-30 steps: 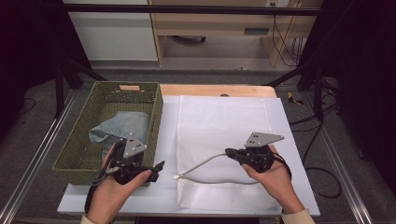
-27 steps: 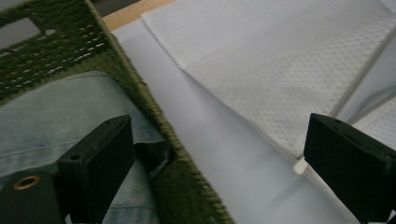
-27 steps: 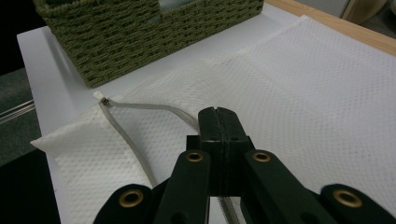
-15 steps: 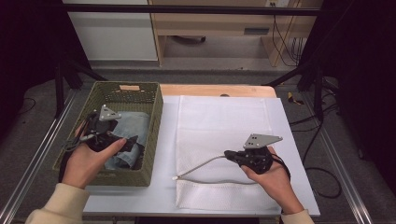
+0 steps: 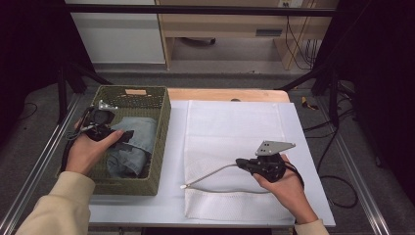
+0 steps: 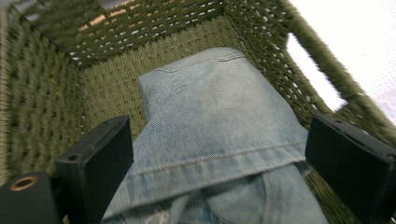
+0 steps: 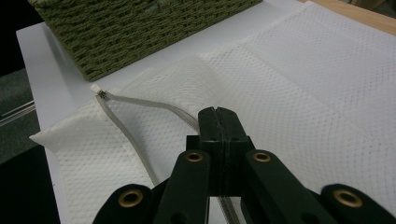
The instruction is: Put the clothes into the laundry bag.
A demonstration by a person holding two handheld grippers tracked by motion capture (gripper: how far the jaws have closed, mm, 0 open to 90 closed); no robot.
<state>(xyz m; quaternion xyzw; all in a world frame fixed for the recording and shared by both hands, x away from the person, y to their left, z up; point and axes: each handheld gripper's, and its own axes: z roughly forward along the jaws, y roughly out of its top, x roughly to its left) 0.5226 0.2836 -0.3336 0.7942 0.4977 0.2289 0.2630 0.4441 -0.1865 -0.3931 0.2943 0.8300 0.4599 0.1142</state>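
Two grippers split the work: the right gripper (image 5: pixel 243 162), jaws pinched on the mesh bag (image 5: pixel 235 132) by its open zipper, holds the mouth, while the left gripper (image 6: pixel 224 158) hangs wide over the jeans (image 6: pixel 215 135) in the basket (image 5: pixel 161 147). Next, I judge, it must drop and clamp the denim.

Faded blue jeans (image 6: pixel 219 140) crumpled inside green woven basket (image 5: pixel 161 142); white mesh laundry bag (image 5: pixel 235 142) flat, zipper open.
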